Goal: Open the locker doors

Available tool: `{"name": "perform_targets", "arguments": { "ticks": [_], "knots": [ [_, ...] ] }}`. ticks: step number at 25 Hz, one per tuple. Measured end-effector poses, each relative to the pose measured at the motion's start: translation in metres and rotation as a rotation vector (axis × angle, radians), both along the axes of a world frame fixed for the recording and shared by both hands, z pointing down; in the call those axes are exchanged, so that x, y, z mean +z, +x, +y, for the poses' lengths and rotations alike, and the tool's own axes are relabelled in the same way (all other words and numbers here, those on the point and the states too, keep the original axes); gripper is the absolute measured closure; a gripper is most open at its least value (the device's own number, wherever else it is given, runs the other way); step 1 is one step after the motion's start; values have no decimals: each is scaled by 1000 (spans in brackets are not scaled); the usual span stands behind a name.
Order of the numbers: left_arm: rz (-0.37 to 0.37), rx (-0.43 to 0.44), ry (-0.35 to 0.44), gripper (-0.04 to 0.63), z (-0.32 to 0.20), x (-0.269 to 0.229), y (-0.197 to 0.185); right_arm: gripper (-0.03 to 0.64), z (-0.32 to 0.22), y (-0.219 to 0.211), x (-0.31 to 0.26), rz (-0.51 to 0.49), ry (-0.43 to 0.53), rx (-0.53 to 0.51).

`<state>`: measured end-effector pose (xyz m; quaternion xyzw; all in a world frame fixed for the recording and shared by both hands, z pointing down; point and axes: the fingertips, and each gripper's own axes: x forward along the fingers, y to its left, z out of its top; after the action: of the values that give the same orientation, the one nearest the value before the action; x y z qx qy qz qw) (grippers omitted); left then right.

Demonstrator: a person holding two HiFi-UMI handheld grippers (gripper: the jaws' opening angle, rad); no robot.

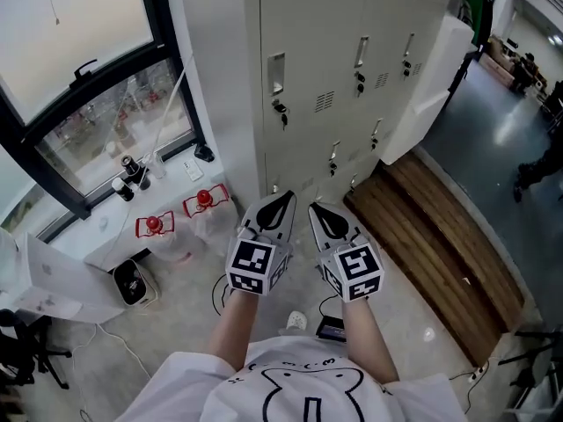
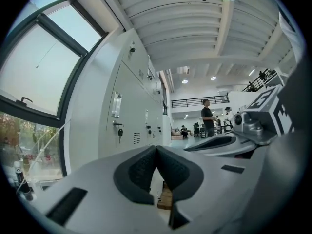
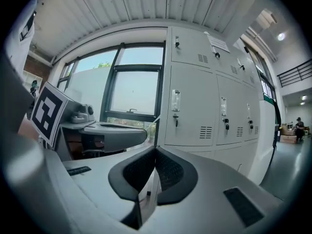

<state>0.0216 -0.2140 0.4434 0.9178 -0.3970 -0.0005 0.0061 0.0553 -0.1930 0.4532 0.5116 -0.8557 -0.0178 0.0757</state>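
grey lockers (image 1: 352, 69) face both level, closed claws, left (image 1: 278, 204) and right (image 1: 327, 215).

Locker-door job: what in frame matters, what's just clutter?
Job:
- locker doors
- key hanging in the nearest lock
- left gripper, shut, empty
- right gripper, shut, empty

Clutter:
- two red-capped jugs
- small bottles
- wooden platform
- floor cables

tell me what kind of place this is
Probably a locker corner of a large workshop or lab hall: a bank of grey metal lockers stands beside a big window, and beyond it is an open hall with a mezzanine railing and people further off.
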Motion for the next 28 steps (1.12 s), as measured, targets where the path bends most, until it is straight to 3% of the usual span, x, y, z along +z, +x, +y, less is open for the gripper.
{"name": "perform_targets", "arguments": {
  "ticks": [13, 18, 25, 28],
  "knots": [
    [-36, -171, -137, 577, -50, 63, -21, 594, -69, -15, 59, 4, -57, -207],
    [-71, -184, -153, 577, -69, 79, -27, 535, -99, -25, 93, -28, -114, -265],
    [-105, -181, -175, 577, -100, 97, -35, 415, -151, -37, 166, -31, -260, -270],
    [-104, -188, -183, 578, -112, 104, -42, 410, -167, -45, 195, -10, -313, -283]
  ]
}}
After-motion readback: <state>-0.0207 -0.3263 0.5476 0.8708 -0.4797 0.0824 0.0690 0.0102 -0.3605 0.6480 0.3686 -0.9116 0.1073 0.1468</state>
